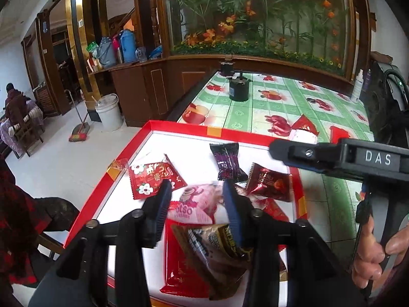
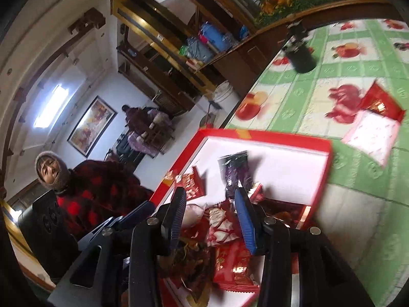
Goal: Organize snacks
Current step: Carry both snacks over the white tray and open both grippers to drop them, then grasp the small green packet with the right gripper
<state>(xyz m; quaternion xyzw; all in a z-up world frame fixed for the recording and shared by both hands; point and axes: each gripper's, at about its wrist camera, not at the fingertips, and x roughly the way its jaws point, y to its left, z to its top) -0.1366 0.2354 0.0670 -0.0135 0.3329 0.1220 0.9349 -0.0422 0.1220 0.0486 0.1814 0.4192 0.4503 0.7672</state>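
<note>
A dining room with dark wood cabinets; a table under a green fruit-print cloth (image 1: 255, 112) carries a red-rimmed white box (image 1: 179, 128), the task's thing, at the near table edge. Inside it, wrapped snacks lie heaped toward 6 o'clock: a pink packet (image 1: 196, 202), a brown packet (image 1: 217, 245), a red flowered packet (image 1: 153, 179) at 9 o'clock, a purple packet (image 1: 227, 161) at 12 o'clock. Outward, at 2 o'clock on the cloth, a red packet (image 1: 305, 125) and a white-and-pink packet (image 2: 373, 138) are not yet boxed.

The left gripper (image 1: 196, 202) straddles the pink packet, jaws parted, pads apparently clear of it. The right gripper (image 2: 212, 217) hangs over the heap, jaws likewise parted, grasping nothing.

Judgement: clear both grippers upward, then send the right one toward 2 o'clock for the loose packets, pinching each by its crimped edge.
</note>
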